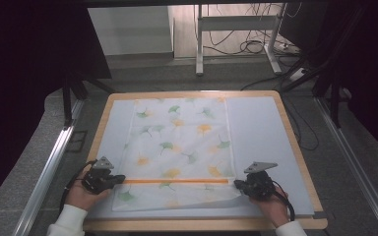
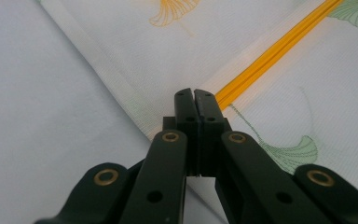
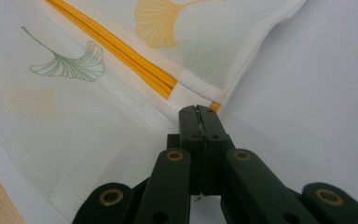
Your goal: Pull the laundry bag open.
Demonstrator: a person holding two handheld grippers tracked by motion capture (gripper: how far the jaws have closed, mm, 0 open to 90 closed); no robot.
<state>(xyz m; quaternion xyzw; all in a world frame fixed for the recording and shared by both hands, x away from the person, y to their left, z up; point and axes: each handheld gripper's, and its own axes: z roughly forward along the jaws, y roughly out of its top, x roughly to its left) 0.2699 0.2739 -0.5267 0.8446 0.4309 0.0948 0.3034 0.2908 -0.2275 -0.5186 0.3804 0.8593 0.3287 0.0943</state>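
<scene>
High view: ginkgo-print cloth (image 1: 179, 147) flat on grey mat (image 1: 261, 132), orange stripe (image 1: 177, 181) near front edge. Left gripper (image 1: 120, 178) and right gripper (image 1: 238, 183) closed at stripe ends, pinching nothing visible. Before gripping, open jaws; lift both ends evenly.

Both hands wear white sleeves (image 1: 69, 219). The left gripper (image 1: 120, 178) and right gripper (image 1: 237, 184) are black, each topped by a grey three-cornered plate (image 1: 103, 162), with a black cable (image 1: 286, 200) trailing back. Up close, the jaws are matte black bars with brass-ringed rivets (image 2: 170, 136) and small screw holes.
</scene>
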